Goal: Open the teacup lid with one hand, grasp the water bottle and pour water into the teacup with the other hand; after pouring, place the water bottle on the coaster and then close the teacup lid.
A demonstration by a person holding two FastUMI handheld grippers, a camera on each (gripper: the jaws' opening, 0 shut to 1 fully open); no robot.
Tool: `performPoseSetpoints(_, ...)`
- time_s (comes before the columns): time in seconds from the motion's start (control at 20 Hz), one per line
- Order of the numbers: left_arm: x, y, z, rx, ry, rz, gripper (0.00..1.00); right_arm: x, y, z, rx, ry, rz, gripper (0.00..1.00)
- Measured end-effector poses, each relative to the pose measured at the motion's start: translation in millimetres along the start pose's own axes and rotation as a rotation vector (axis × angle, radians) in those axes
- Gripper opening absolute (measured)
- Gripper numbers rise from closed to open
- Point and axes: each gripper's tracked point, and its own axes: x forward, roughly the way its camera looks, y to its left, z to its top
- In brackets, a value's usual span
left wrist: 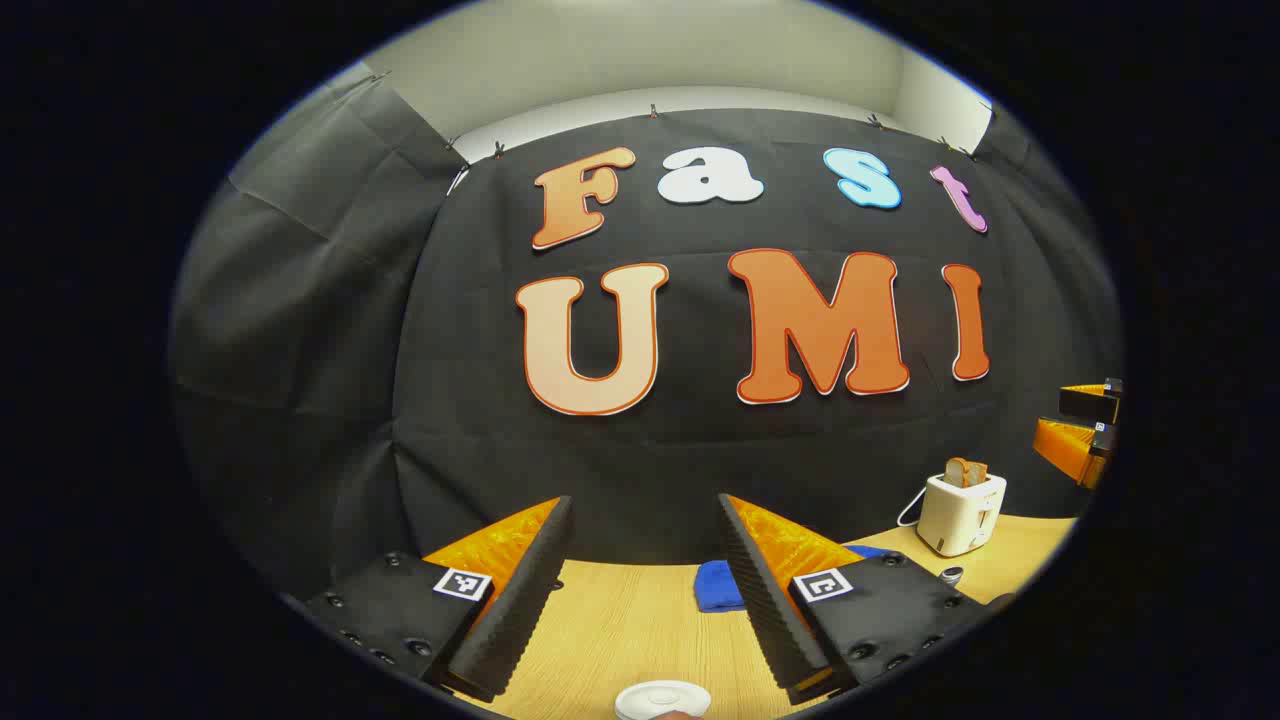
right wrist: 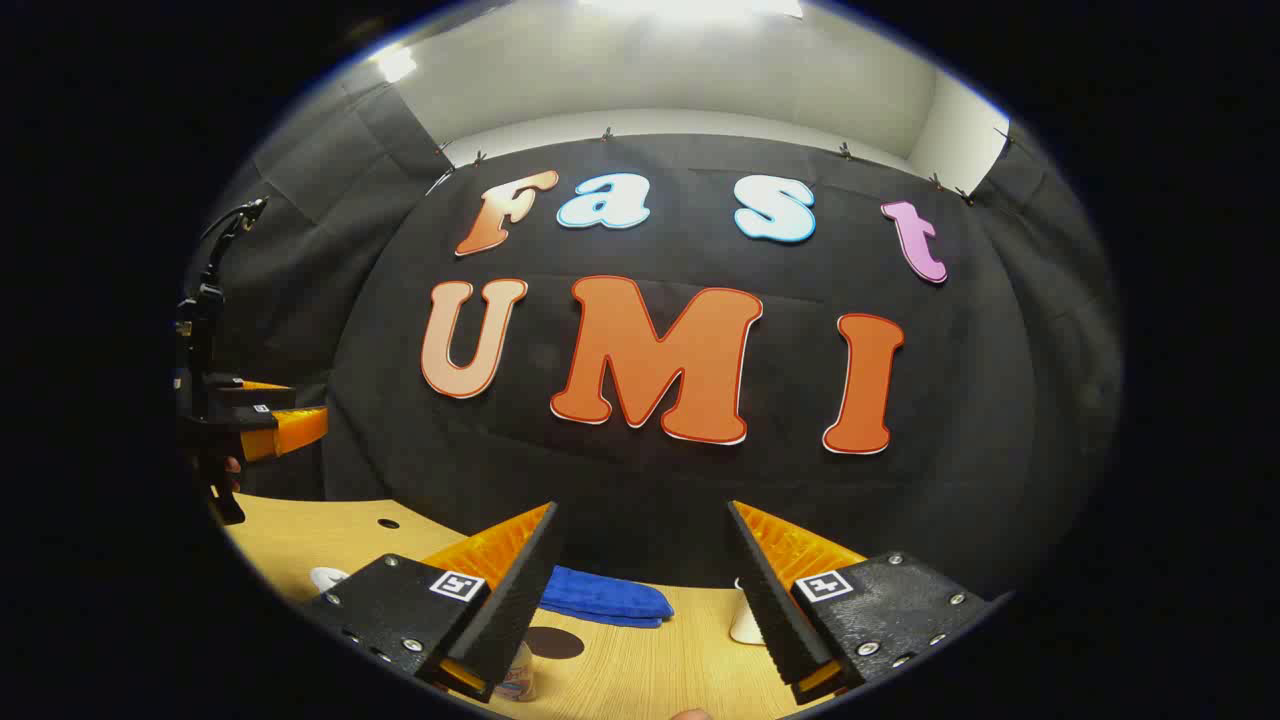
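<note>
White round teacup lid (left wrist: 662, 699) sits on the light wood table (left wrist: 620, 620) at 6 o'clock in left gripper view, cut by the lower edge, just below and between the left gripper's (left wrist: 640, 590) fingers, not touched. Left gripper: wide open, holds nothing, above the tabletop.

In right gripper view, a small clear water bottle w/ a label (right wrist: 517, 678) stands at approx 7 o'clock, partly hidden behind one finger (right wrist: 500, 610) of the right gripper (right wrist: 645, 600). Just beside it at its 1 o'clock lies a dark round flat coaster (right wrist: 554, 642), bare. Right gripper: also spread wide, nothing in it.

Further out: folded blue cloth (right wrist: 604, 598) on table betw. the right gripper's fingers, toward the wall; same cloth at 6 o'clock in left gripper view. White toaster w/ bread slices in its slots (left wrist: 962, 508) at 4 o'clock in left gripper view, cord behind it; small dark round object near its base, too small to tell. A white object (right wrist: 745, 622) peeks out beside the other finger in right gripper view, mostly hidden.
</note>
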Motion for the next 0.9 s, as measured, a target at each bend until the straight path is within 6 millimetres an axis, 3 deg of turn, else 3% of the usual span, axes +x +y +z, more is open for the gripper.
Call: performPoseSetpoints(0.9, 2, -5, -14, 0.015, 0.023, -0.023, 0.94, -1, 3, -2, 0.028, 0.013, 0.029, 0.97)
